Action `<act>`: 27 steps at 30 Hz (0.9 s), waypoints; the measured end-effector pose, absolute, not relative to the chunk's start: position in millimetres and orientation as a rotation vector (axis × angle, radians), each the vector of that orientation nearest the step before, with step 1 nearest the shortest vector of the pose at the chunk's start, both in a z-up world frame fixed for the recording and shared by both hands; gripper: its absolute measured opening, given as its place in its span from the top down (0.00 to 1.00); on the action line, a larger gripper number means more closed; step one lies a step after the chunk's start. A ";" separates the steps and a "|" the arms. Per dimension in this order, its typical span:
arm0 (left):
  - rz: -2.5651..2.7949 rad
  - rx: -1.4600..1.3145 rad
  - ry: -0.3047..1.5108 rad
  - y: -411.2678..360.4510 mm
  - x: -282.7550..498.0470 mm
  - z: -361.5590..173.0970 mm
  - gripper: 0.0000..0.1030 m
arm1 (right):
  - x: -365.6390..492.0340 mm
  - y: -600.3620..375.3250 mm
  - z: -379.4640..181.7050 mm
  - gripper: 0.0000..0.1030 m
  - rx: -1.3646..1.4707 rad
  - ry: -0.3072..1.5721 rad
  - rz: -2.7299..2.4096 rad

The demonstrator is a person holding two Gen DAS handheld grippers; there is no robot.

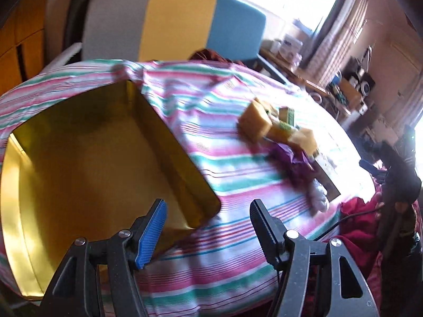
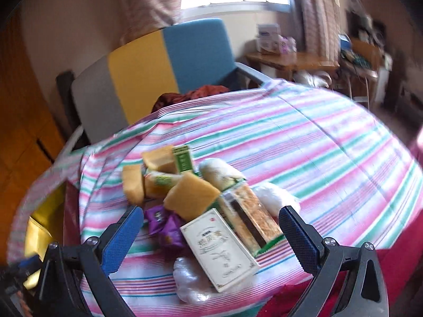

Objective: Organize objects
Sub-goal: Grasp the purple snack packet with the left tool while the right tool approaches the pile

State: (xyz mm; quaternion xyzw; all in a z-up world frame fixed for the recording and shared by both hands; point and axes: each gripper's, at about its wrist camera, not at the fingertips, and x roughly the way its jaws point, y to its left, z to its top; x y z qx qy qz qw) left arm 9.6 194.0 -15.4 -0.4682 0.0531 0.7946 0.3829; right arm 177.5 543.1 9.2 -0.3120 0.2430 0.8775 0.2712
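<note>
A gold tin box (image 1: 87, 163) lies open and empty on the striped cloth; its edge also shows in the right wrist view (image 2: 39, 219). My left gripper (image 1: 208, 224) is open and empty over the tin's near right corner. A pile of snacks sits on the cloth: orange packets (image 2: 191, 196), a green box (image 2: 182, 159), purple wrappers (image 2: 165, 228), a white box (image 2: 219, 248), a clear-wrapped cake bar (image 2: 251, 216) and white packets (image 2: 219, 173). My right gripper (image 2: 208, 235) is open and empty, its fingers either side of the pile's near end. The pile also shows in the left wrist view (image 1: 277, 129).
The striped cloth (image 2: 317, 142) covers a table over a red cloth (image 2: 396, 261). A grey, yellow and blue chair (image 2: 164, 71) stands behind the table. A wooden desk (image 2: 290, 62) with clutter is at the back right.
</note>
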 end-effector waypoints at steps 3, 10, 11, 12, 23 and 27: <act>1.970 -1.181 0.171 214.5 12.9 -17.2 0.36 | 195.3 566.8 3.0 0.00 -0.729 0.909 2.362; 1.810 -0.857 0.502 297.0 53.5 -10.3 0.37 | 206.7 572.7 2.1 0.00 -0.629 1.058 2.353; 1.791 -0.841 0.535 306.2 56.0 -11.3 0.37 | 206.6 572.3 1.7 0.00 -0.632 1.053 2.359; 1.749 -0.823 0.574 320.2 61.0 -14.1 0.37 | 205.3 571.1 2.0 0.00 -0.638 1.047 2.365; 1.556 -0.747 0.811 415.3 77.7 -50.9 0.51 | 212.0 581.1 -7.4 0.00 -0.609 1.166 2.386; 1.525 -0.744 0.869 436.0 76.5 -66.2 0.55 | 213.4 585.2 -11.2 0.00 -0.597 1.224 2.386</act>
